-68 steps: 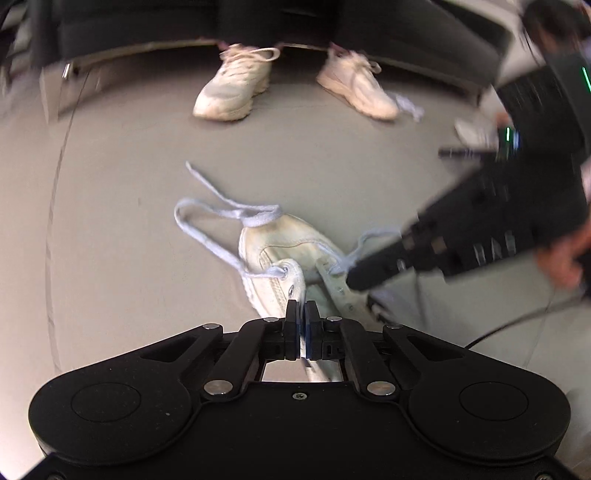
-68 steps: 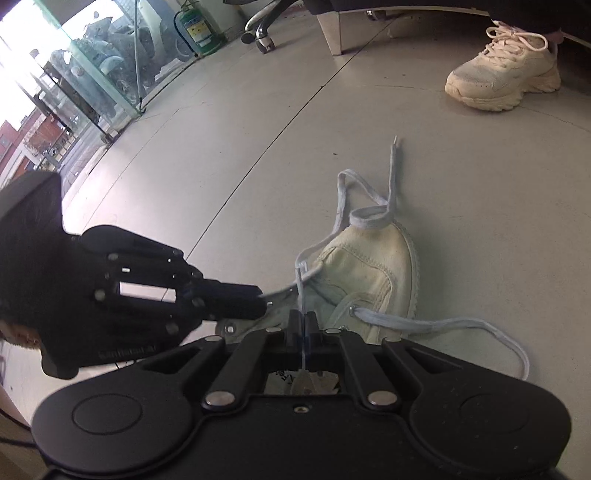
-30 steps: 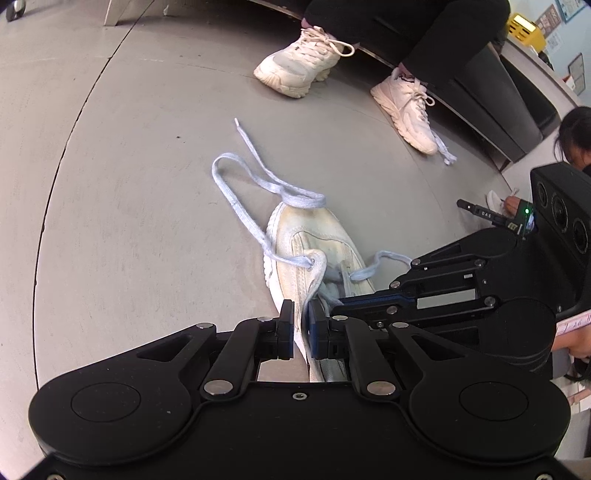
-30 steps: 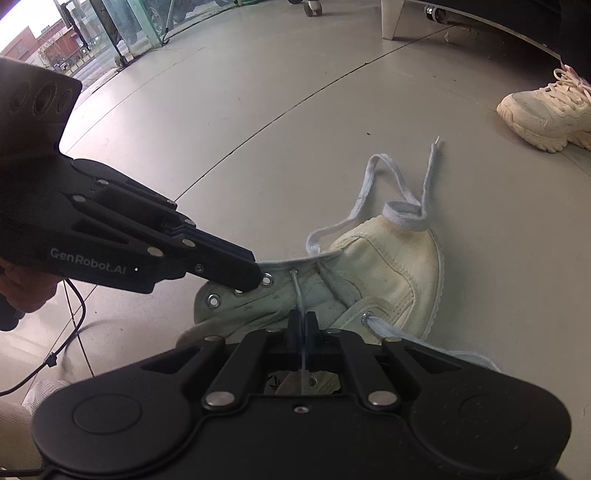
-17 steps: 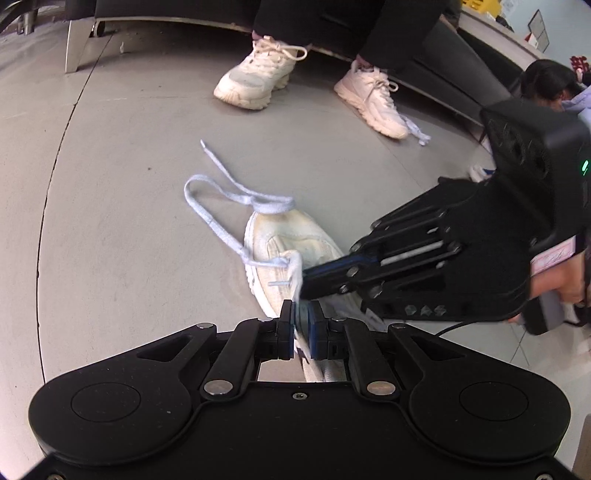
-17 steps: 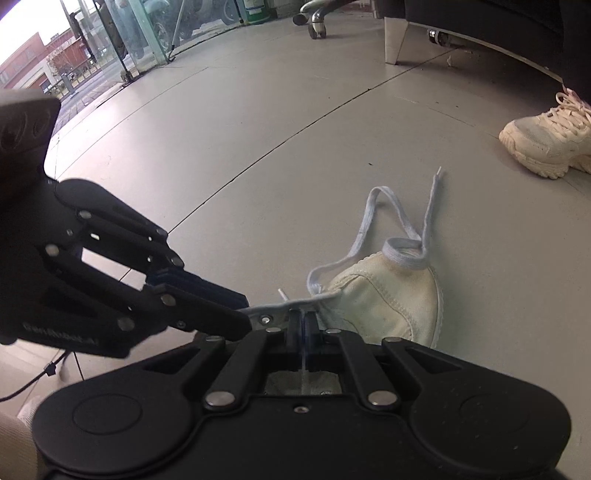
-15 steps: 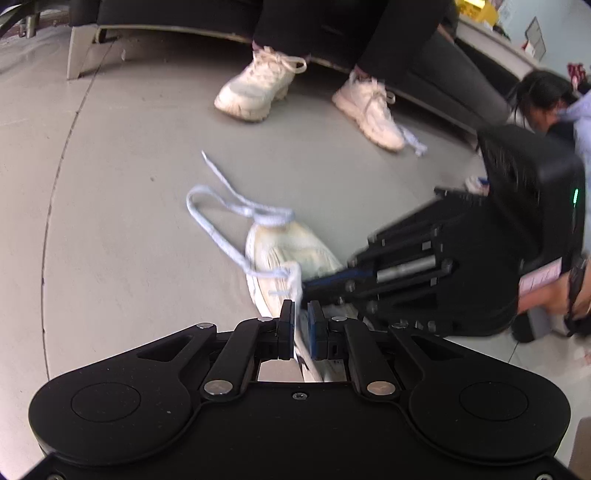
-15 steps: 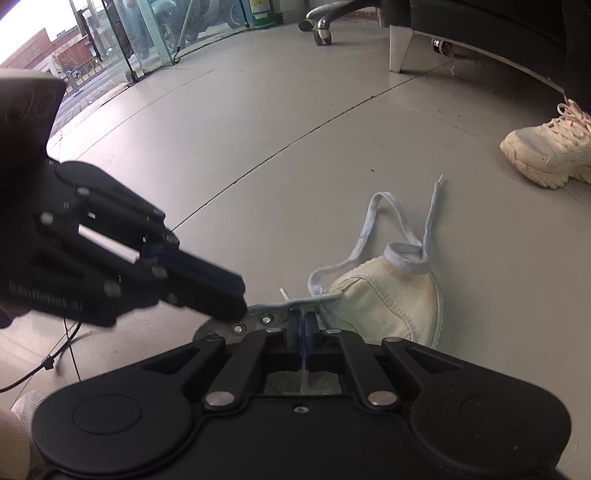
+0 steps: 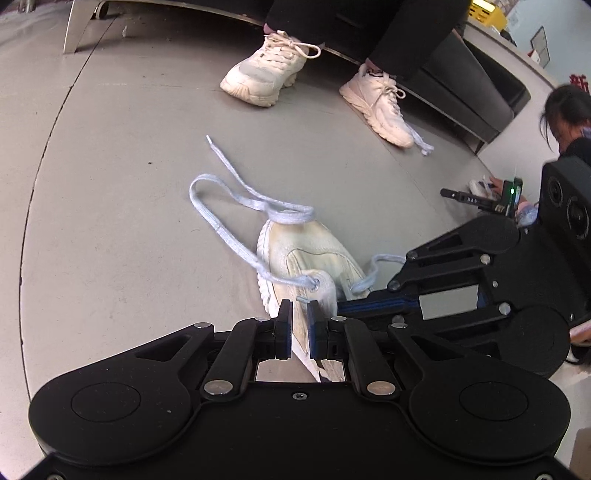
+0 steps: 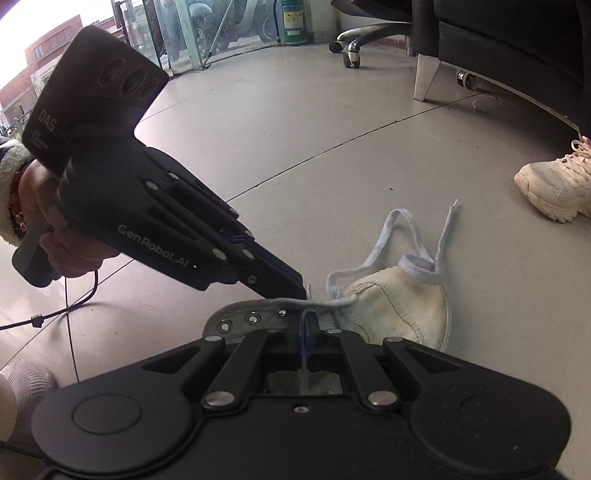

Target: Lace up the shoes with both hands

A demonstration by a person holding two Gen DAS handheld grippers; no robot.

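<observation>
Your gripper bodies hide the shoe's (image 9: 310, 254) heel; right gripper (image 10: 303, 326) pinches the lace (image 9: 236, 201), left gripper (image 9: 299, 319) clamps the eyelet flap (image 10: 255, 315)

Worn sneakers (image 9: 263, 75), office chair base (image 10: 364, 40).

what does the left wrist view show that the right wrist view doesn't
Only the left wrist view: both white sneakers worn by a seated person, and a second person crouched at the right edge.

Only the right wrist view: the row of metal eyelets on the shoe's flap, a chair's wheeled base, glass doors.

Both: the cream canvas shoe on the grey floor and its pale blue lace.
</observation>
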